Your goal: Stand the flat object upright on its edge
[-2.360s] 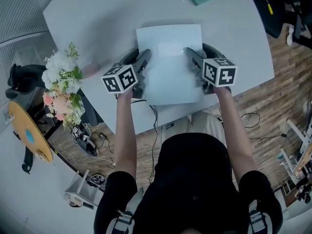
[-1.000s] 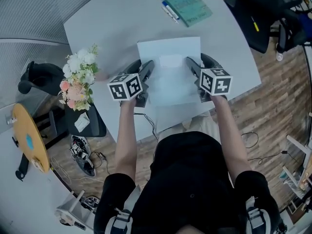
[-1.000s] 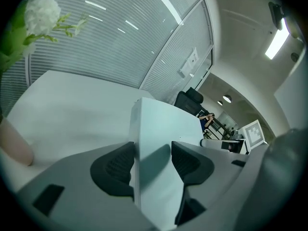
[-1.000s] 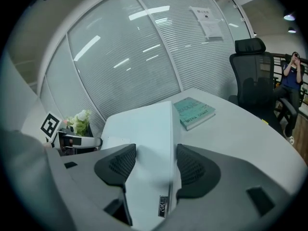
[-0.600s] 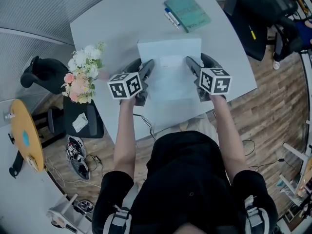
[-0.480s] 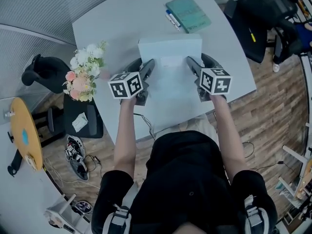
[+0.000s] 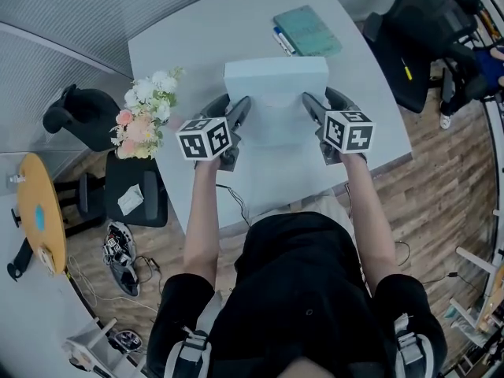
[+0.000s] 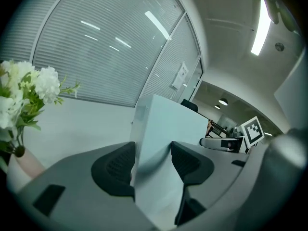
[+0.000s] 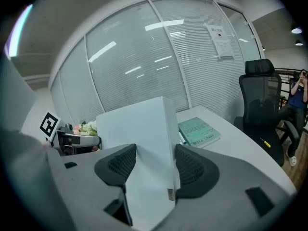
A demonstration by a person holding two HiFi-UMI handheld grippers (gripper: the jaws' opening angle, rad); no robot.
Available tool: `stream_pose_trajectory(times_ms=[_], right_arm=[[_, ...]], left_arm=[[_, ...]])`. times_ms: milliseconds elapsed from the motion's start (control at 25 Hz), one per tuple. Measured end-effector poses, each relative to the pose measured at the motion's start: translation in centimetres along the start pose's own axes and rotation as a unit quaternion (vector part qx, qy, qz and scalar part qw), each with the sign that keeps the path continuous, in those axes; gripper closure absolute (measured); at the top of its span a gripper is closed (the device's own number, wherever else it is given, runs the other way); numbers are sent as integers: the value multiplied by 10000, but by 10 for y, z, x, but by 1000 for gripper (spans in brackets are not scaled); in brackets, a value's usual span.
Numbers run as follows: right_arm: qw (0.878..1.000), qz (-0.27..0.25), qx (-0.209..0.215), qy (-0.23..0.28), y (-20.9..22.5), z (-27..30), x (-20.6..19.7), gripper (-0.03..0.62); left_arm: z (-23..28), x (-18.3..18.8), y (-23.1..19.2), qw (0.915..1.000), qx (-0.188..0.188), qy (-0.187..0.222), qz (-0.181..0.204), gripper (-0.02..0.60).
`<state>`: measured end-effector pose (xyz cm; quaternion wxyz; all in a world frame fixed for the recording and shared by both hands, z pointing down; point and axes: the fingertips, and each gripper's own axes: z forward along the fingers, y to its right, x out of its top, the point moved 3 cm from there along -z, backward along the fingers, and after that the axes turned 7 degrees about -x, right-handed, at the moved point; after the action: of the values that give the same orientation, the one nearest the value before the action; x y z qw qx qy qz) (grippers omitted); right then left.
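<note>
Head view: flat white box [image 7: 276,93] tilted over the table [image 7: 189,46], left tongs [image 7: 239,109] and right tongs [image 7: 309,105] clamped on its side edges. Left gripper view: stiff panel pinched. Right gripper view: likewise. It seems light, smooth, slip-prone.

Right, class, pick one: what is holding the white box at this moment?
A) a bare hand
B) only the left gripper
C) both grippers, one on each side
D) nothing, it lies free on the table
C: the left gripper and the right gripper each have their jaws closed on a side of the white box.
</note>
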<state>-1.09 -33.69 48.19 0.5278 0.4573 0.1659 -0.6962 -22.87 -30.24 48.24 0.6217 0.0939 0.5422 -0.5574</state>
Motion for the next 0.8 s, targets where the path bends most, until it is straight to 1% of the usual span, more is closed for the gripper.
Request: stream_pose_trajectory(times_ms=[200,320,560,800], right_arm=[[9998,-116,77,116,-8,-5,11,318],[9996,-235,113,139,-12,-4,16,319],[9989,-428,166,69,-17,0,18,319],[9982,-570,153,-58,-21,3,8,319]], left_arm=[[-10,13,5,9998,-1,121,175,336],[-14,16,3,9997,1,134,212,336],[-19,16,0,9995,33,54,312,336],[-23,8,-3,9989,53,-36,459,334]])
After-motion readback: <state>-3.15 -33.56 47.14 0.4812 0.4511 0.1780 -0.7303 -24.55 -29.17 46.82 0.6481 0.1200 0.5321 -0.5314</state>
